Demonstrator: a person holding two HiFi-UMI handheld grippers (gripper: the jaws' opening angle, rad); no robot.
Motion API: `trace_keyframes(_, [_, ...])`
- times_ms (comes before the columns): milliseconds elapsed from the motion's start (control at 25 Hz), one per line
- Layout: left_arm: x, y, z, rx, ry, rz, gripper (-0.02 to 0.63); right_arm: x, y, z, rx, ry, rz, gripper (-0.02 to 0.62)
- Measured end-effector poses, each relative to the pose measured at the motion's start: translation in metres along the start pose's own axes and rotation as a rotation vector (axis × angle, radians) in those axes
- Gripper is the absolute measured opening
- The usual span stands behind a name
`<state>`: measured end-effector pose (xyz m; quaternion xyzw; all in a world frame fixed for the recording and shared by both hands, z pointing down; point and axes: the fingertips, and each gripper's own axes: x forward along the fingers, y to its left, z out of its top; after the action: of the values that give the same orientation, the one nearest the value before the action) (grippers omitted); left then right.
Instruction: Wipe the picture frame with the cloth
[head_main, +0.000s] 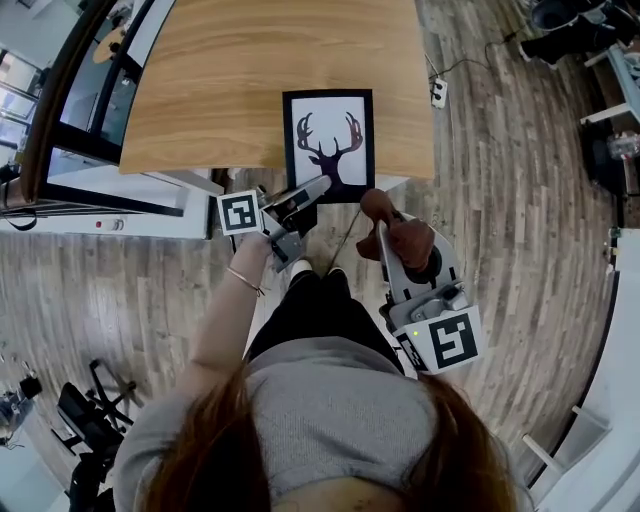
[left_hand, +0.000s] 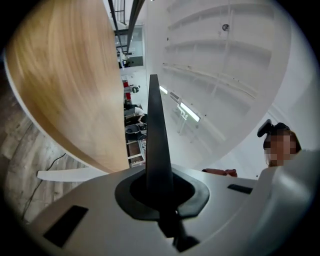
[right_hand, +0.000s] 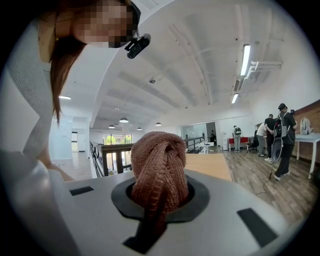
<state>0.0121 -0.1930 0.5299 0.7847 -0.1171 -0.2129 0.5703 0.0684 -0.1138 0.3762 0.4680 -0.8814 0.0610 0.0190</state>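
Observation:
The picture frame (head_main: 328, 130), black-edged with a dark deer silhouette on white, lies flat over the near edge of the wooden table (head_main: 200, 80), its lower end past that edge. My left gripper (head_main: 318, 188) is shut on the frame's lower edge. In the left gripper view the frame (left_hand: 152, 140) shows edge-on as a thin dark blade rising from the jaws. To the right, off the table, my right gripper (head_main: 385, 225) is shut on a bunched brown cloth (head_main: 405, 238). The cloth (right_hand: 160, 165) fills the jaws in the right gripper view, apart from the frame.
A power strip (head_main: 437, 93) with a cable lies on the plank floor right of the table. A dark railing with glass (head_main: 60, 110) runs along the left. Several people (right_hand: 280, 135) stand far off. The person's legs are below the table's near edge.

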Motion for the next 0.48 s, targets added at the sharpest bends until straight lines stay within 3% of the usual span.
trace_keyframes(280, [-0.004,0.062,-0.002,-0.127,0.014,0.078,0.020,0.009,-0.004,-0.012,0.050,0.027,-0.003,0.046])
trace_keyframes(480, [-0.005,0.083,-0.002,-0.161,0.025,0.108,0.020,0.014,-0.005,-0.017,0.073,0.048,-0.010,0.046])
